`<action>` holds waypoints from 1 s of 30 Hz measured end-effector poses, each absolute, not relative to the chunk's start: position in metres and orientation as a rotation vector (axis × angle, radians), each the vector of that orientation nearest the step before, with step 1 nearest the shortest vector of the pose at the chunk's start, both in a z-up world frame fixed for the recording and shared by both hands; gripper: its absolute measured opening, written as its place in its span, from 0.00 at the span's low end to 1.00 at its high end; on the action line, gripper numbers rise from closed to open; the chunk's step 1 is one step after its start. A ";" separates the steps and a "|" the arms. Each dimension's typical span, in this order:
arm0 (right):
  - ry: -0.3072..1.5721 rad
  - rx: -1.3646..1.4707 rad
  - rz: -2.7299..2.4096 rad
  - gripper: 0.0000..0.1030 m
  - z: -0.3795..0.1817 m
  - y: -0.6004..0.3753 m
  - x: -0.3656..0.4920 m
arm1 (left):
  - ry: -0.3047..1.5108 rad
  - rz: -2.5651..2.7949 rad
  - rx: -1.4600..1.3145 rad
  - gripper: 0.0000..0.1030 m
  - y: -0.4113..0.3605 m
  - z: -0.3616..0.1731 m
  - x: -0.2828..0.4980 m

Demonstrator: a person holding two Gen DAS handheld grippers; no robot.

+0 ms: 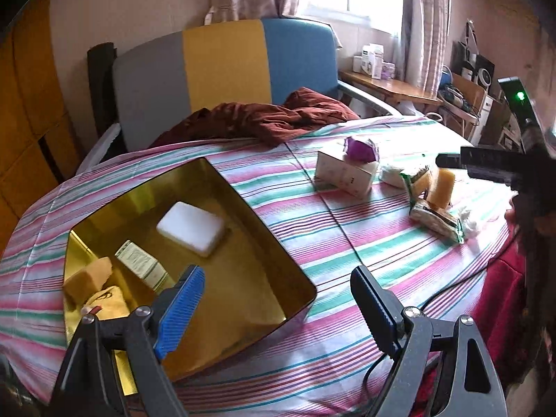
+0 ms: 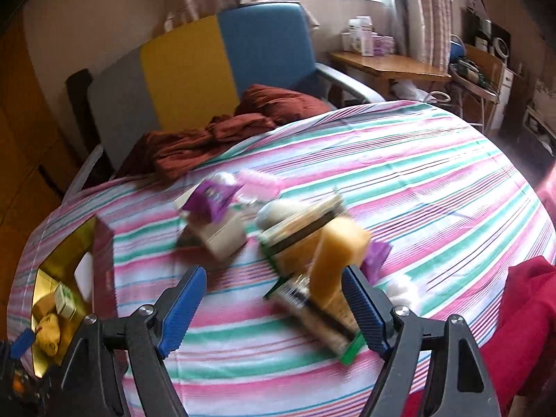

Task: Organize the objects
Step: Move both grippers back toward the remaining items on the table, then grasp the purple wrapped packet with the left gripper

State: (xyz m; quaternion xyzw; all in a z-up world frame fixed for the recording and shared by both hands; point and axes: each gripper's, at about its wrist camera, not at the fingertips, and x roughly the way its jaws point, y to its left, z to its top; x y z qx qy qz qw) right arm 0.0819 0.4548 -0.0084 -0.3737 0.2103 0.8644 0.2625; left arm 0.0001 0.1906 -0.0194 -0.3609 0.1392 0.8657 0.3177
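I'm holding the left gripper (image 1: 278, 299) wide and empty above the gold tin (image 1: 299, 278), white sponge (image 1: 191, 228) lying inside, right gripper (image 2: 274, 307) gaping, gripping nothing, yellow sponge (image 2: 338, 253) standing among packets on the striped cloth (image 2: 417, 180).

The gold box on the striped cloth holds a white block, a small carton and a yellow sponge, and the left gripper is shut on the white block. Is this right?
Not quite. The left gripper is open and empty, not shut on the white block; the block lies free on the bottom of the gold box, as the left wrist view shows. The rest stands: the carton and yellow sponge are in the box on the striped cloth.
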 end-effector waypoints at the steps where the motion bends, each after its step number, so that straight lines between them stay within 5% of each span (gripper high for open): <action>1: 0.572 -1.005 2.332 0.79 -0.008 0.461 0.081 | 0.368 2.271 -0.952 0.84 0.194 -0.020 -0.001; 17: 0.648 -0.897 2.310 0.79 -0.010 0.529 0.040 | 0.371 2.178 -0.899 0.83 0.276 0.001 -0.034; 23: 0.702 -0.887 2.274 0.79 -0.027 0.545 0.043 | 0.193 2.019 -1.127 0.68 0.327 -0.005 -0.080; 30: 0.768 -0.844 2.298 0.79 -0.024 0.550 0.051 | -0.008 1.908 -1.371 0.65 0.384 -0.020 -0.122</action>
